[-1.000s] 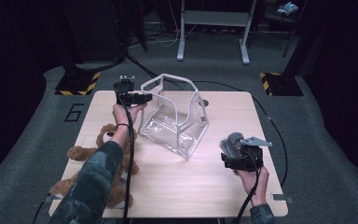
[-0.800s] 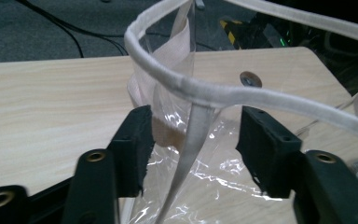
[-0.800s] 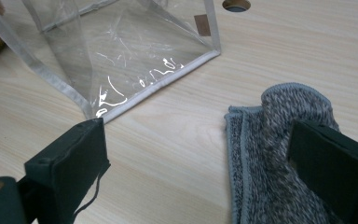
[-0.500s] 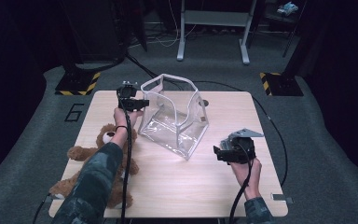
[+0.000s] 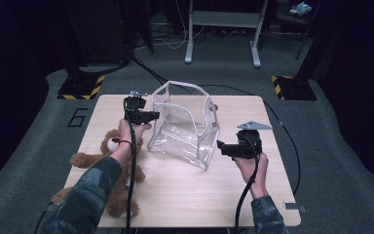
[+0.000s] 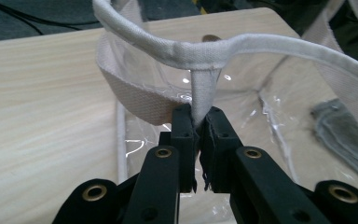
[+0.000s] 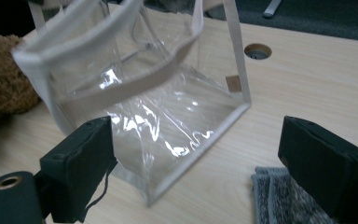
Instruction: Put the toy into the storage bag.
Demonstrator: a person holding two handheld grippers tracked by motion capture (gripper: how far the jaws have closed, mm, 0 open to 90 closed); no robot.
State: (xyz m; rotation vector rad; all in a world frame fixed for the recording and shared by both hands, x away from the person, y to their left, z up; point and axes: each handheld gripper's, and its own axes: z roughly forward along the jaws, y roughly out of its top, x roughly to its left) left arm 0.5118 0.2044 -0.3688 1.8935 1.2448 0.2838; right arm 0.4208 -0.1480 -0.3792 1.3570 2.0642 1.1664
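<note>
Tabletop [image 5: 185, 190] carries a clear bag [image 5: 185, 131] at its middle, teddy [image 5: 102, 165] near left. Left claw [image 6: 196, 133] is clamped on the bag's rim seam; right claw [image 5: 222, 147] gapes empty just right. Keep the pinch firm and steady, then bring the right onto the opposite rim.

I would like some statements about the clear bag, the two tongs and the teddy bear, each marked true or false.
1. The left tongs are shut on the white trim of the clear bag. True.
2. The right tongs hold the bag's corner. False: their jaws stand wide open with nothing between the pads, and the bag lies beyond them.
3. The teddy bear is inside the bag. False: it lies on the table, beside the bag, under the person's left forearm.
4. A grey cloth lies on the table near the right tongs. True.
5. The bag is lying flat and folded. False: it stands open.
</note>
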